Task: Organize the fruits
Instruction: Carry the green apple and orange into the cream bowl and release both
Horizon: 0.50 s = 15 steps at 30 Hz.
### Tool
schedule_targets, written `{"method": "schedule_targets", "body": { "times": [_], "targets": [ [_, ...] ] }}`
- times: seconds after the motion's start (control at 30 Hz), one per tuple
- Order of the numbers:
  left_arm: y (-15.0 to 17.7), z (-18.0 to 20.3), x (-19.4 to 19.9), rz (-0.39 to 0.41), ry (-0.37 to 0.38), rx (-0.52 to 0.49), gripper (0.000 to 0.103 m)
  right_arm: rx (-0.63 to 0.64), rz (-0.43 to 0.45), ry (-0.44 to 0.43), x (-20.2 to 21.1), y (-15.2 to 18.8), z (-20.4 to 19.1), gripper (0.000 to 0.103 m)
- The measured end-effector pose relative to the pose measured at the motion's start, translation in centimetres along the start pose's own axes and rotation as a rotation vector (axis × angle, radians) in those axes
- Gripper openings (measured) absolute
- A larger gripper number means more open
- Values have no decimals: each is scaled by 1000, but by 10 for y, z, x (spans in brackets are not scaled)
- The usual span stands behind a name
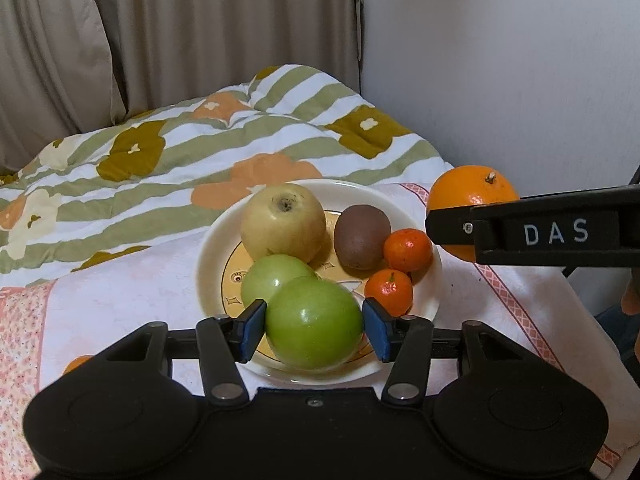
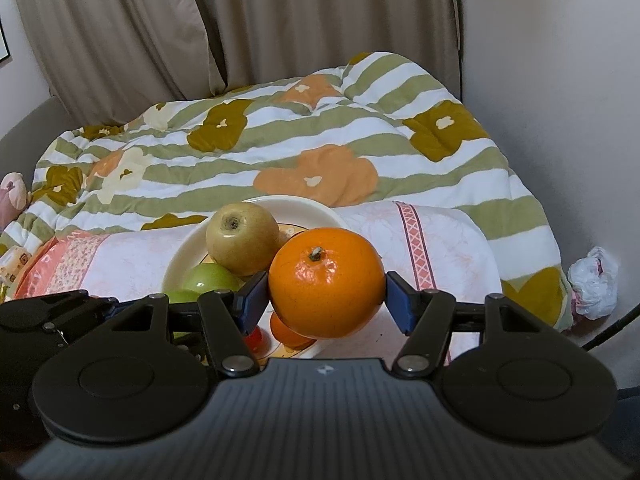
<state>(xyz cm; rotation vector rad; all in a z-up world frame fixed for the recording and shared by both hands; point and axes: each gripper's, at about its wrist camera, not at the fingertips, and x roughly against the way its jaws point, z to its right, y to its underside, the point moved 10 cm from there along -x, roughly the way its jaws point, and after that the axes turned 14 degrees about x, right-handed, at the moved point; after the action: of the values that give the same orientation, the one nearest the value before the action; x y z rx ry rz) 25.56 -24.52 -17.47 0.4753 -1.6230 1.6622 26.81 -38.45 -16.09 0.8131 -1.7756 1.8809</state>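
My left gripper [image 1: 316, 326] has its blue pads [image 1: 253, 326] pressed against both sides of a green apple [image 1: 314, 322], jaws spread just to the fruit's width, and the apple sits at the near edge of the cream plate [image 1: 208, 256], though I cannot tell whether it rests on it or is held just above. A second green apple [image 1: 272, 280] lies just behind it, touching it, with a yellow apple [image 1: 283, 222] at the back of the plate, a brown kiwi [image 1: 362, 236] to its right, and two small mandarins [image 1: 408, 250] [image 1: 389, 292] along the right rim. My right gripper [image 2: 326, 300] clamps a large orange [image 2: 326, 282] between its pads, stem up, held in the air over the right side of the plate [image 2: 176, 256] and the pink cloth [image 2: 440, 240]. A flowered striped quilt [image 2: 280, 152] lies behind, beige curtains [image 2: 280, 20] beyond it.
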Motion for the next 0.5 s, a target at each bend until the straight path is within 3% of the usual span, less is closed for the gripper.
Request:
{"method": "schedule_targets", "body": {
  "times": [0.07,0.1,0.5],
  "targets": [
    [-3,1,5,26,1,-6,88,1,0,2,0,0,0,77],
    [-4,1,7,38,-4,-9,90,1,-2,-1,-1,0,1,77],
    [-4,-29,33,48,-90,15,93,93,-29,-95,-22,-13,-37,77]
  ]
}}
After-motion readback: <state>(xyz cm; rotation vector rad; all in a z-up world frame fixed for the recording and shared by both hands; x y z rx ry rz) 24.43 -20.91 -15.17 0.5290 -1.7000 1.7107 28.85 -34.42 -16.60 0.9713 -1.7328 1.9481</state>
